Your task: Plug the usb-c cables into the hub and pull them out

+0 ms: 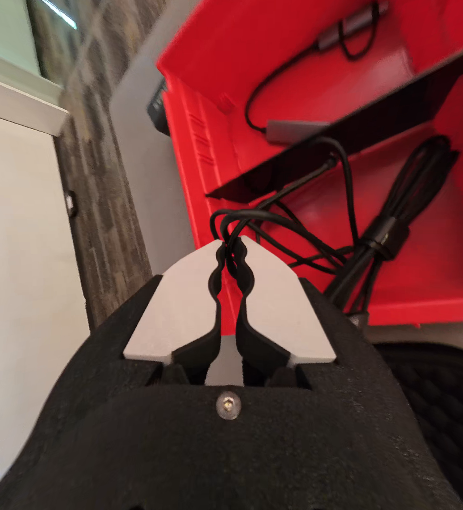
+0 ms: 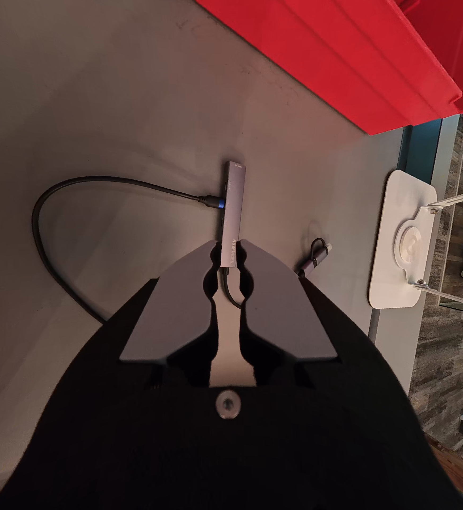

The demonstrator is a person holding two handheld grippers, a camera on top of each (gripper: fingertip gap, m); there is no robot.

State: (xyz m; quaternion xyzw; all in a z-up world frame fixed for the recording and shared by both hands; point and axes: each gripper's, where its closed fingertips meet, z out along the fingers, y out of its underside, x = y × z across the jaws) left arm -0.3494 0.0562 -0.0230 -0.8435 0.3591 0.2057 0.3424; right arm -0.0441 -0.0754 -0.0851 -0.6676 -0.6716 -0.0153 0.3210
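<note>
In the right wrist view my right gripper [image 2: 228, 244] is shut on the near end of a slim grey hub [image 2: 234, 205] lying on the grey table [image 2: 114, 110]. A black cable [image 2: 86, 183] with a blue-ringed plug [image 2: 219, 205] is plugged into the hub's left side. The hub's own lead ends in a grey connector [image 2: 314, 260] to the right. In the left wrist view my left gripper [image 1: 231, 242] is shut on loops of a black cable [image 1: 252, 218] at the edge of a red bin [image 1: 390, 248]. The view is blurred.
The red bin holds a black divider [image 1: 363, 143], another grey hub [image 1: 288, 131] with its lead, and a strapped black cable bundle [image 1: 385, 237]. The bin's outside [image 2: 335, 55] stands behind the hub. A white stand base [image 2: 401, 240] sits at the table's right edge. Some 35 centimeters of space lies between my two pairs of fingers. The grey connector [image 2: 314, 260] is about 15 centimeters from my right fingertips and 35 centimeters from my left.
</note>
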